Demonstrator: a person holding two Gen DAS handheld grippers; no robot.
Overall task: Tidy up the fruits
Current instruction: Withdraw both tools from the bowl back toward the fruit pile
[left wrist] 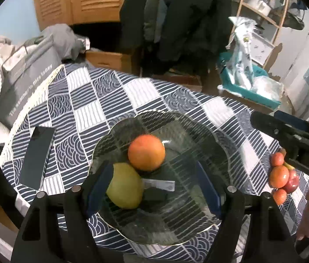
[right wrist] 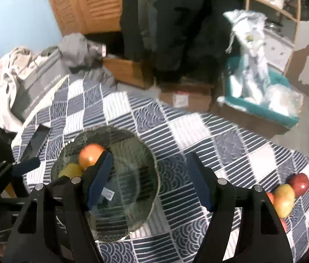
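Orange (left wrist: 146, 152) and lemon (left wrist: 124, 186) in glass bowl (left wrist: 198, 219), below open left jaws

exposure: dim indoor light in both wrist views, cool cast, colours muted
highlights: small glare spot on the glass bowl (left wrist: 198, 135) floor behind the orange (left wrist: 146, 152); pale shine on the plastic bags (right wrist: 253, 50)
shadows: soft, no hard edges; dark coats (left wrist: 187, 15) at top centre lose all detail
blur: right wrist view smeared, worst on the cardboard box (right wrist: 185, 98) and the tablecloth (right wrist: 198, 131) pattern; left wrist view sharper, cloth lines crisp at centre
distortion: strong fisheye, table edge bows, louvred doors (left wrist: 77, 2) lean
vignette: black corners around a circular frame
foreground: black gripper frames near the lens underexposed, slightly soft
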